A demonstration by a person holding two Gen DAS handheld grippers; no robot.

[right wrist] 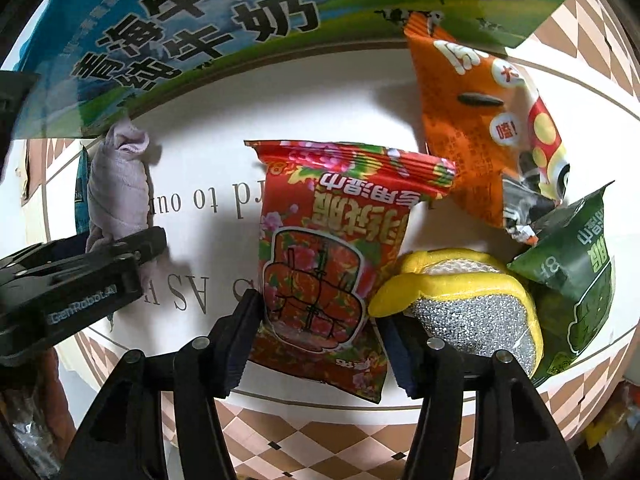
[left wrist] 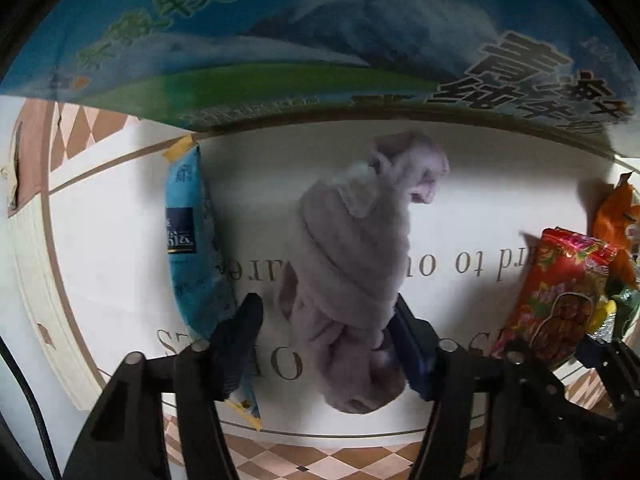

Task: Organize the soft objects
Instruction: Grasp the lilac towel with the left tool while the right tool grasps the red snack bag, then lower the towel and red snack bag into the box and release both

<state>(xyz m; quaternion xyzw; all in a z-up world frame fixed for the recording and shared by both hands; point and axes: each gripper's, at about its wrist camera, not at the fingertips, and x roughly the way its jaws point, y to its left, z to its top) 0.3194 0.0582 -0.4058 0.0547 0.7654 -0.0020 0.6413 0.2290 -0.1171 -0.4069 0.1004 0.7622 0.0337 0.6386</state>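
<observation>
A rolled lilac towel (left wrist: pixel 352 264) lies on the white round table (left wrist: pixel 120 240). My left gripper (left wrist: pixel 324 320) is open with its fingers on either side of the towel's near end; the right finger touches it. The towel also shows in the right wrist view (right wrist: pixel 118 188), with the left gripper (right wrist: pixel 80 276) over it. My right gripper (right wrist: pixel 320 332) is open around the lower part of a red flowered wet-wipe packet (right wrist: pixel 328 256), which lies flat on the table (right wrist: pixel 328 100).
A blue packet (left wrist: pixel 192 240) lies left of the towel. An orange snack bag (right wrist: pixel 484 128), a yellow sponge with a silver scourer face (right wrist: pixel 464 300) and a green wipe packet (right wrist: pixel 576 268) lie at the right. A blue-green milk carton box (left wrist: pixel 320 40) stands behind.
</observation>
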